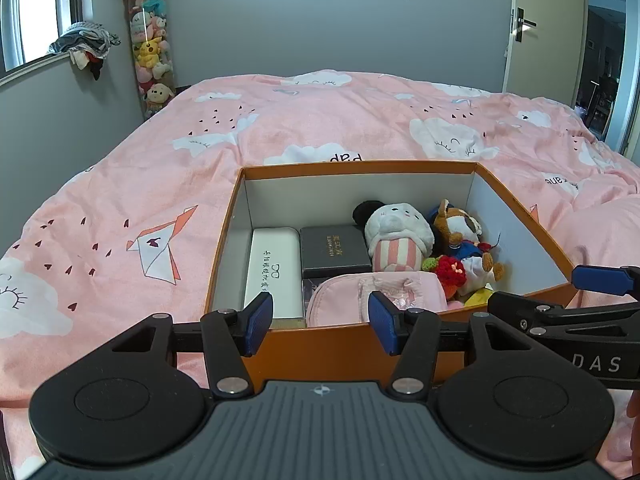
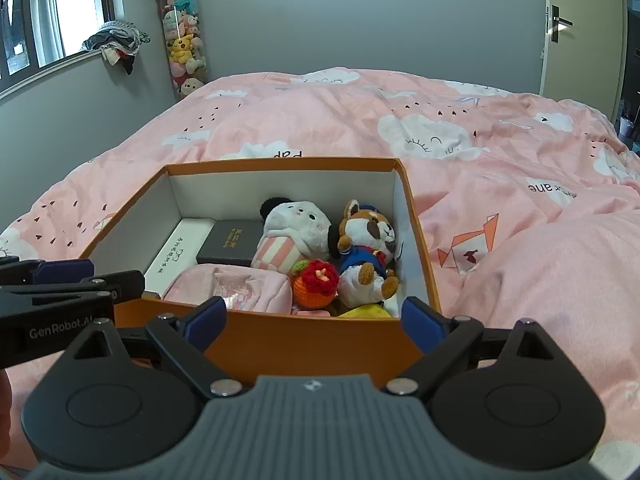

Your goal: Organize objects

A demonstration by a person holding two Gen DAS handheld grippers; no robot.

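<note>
So the orange box [image 1: 352, 344] sits open on the pink bed [image 1: 320, 120], lower centre of the left wrist frame, and it's pretty much packed. Along the left inside wall lies a white glasses case [image 1: 274, 270], next to it a dark grey box [image 1: 334, 250], and in front of that a pink pouch [image 1: 376, 294] pressed against the near wall. The right half is all soft toys: a white plush with a striped pink body [image 1: 396, 232], a brown-and-white plush in blue clothes [image 1: 464, 236], and a red crocheted fruit [image 1: 450, 270] wedged below them (there's something yellow underneath, can't tell what).

The left hand-held gripper [image 1: 320, 322] hangs at the box's near wall, jaws spread apart and holding nothing. The right hand-held gripper [image 2: 316, 320] is likewise released, its blue pads wide apart just in front of the near wall, toward the box's right corner. Each one shows up at the edge of the other's view.

Further out: a clear tube of plushies [image 1: 150, 48] with a panda on top in the upper left corner, crumpled clothes [image 1: 86, 46] on the windowsill, and a door [image 1: 544, 24] at upper right.
</note>
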